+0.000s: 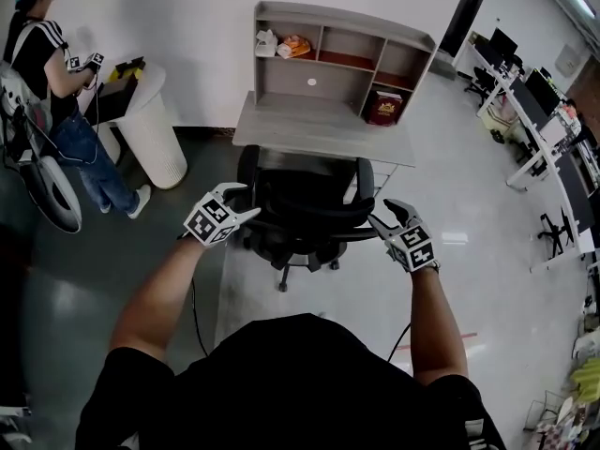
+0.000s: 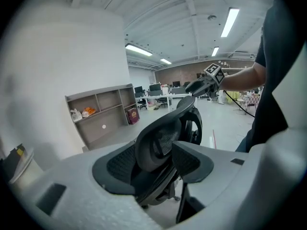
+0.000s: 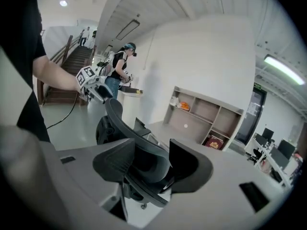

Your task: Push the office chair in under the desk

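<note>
Room: open office with a glossy pale floor (image 1: 487, 279), a white wall behind the bench (image 1: 319, 127) and rows of other desks off to your right.
Task object: office chair (image 1: 305, 242), black mesh on a castor base. It stands straight ahead of you, seat turned toward the bench and its front at the bench's near edge. Judged not yet fully under.
Contact part: backrest (image 1: 309, 204), a curved dark rim whose long axis runs crosswise, from one gripper to the other.
Key relation: the chair lies between you and the bench, so the push goes straight ahead, away from you. Neither hand is nearer, with one at each end of the rim.
Left gripper (image 1: 246, 201): jaws about half apart and astride the rim's left end. A firm press of the pads is not evident.
Right gripper (image 1: 382, 212): jaws somewhat narrower, with the rim's right end filling the gap. The pads appear to bear on it.
Bench details: grey top carrying a shelf unit (image 1: 328, 40), with a dark red box (image 1: 384, 108) in one compartment.
Surroundings: a white round stand (image 1: 159, 134) and another person (image 1: 56, 82) at far left, well apart from the chair.
</note>
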Action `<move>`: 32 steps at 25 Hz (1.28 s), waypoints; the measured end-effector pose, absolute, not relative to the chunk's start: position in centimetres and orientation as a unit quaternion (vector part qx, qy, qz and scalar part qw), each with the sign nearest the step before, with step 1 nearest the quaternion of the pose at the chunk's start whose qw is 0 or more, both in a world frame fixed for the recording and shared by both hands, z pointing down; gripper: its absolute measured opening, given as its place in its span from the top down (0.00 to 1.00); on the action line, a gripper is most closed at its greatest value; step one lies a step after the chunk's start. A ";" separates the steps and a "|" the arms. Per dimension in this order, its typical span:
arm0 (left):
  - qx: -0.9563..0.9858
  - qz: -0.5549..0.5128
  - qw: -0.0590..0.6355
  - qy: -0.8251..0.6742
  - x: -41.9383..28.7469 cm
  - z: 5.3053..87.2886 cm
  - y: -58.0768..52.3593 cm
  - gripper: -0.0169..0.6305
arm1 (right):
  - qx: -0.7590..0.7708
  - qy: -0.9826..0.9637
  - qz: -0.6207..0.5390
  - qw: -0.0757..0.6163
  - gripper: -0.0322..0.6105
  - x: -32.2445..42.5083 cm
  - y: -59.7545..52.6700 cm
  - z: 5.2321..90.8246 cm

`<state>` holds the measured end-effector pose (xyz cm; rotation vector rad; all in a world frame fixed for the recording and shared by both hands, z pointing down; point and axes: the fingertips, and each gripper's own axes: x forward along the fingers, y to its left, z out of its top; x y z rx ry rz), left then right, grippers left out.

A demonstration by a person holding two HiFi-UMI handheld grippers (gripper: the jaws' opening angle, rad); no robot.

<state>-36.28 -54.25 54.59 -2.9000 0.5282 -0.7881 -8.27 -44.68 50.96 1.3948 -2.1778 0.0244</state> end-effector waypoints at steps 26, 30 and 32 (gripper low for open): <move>-0.958 -0.121 0.021 0.260 -33.6 47.3 -52.2 0.93 | 0.647 -0.752 0.076 0.100 0.89 -2.4 -45.5 46.1; -0.952 -0.125 0.013 0.280 -33.1 47.2 -52.5 0.93 | 0.645 -0.755 0.076 0.091 0.89 -1.2 -45.4 45.4; -0.948 -0.121 0.008 0.293 -32.9 47.1 -52.7 0.93 | 0.643 -0.757 0.075 0.086 0.89 -0.6 -45.3 45.3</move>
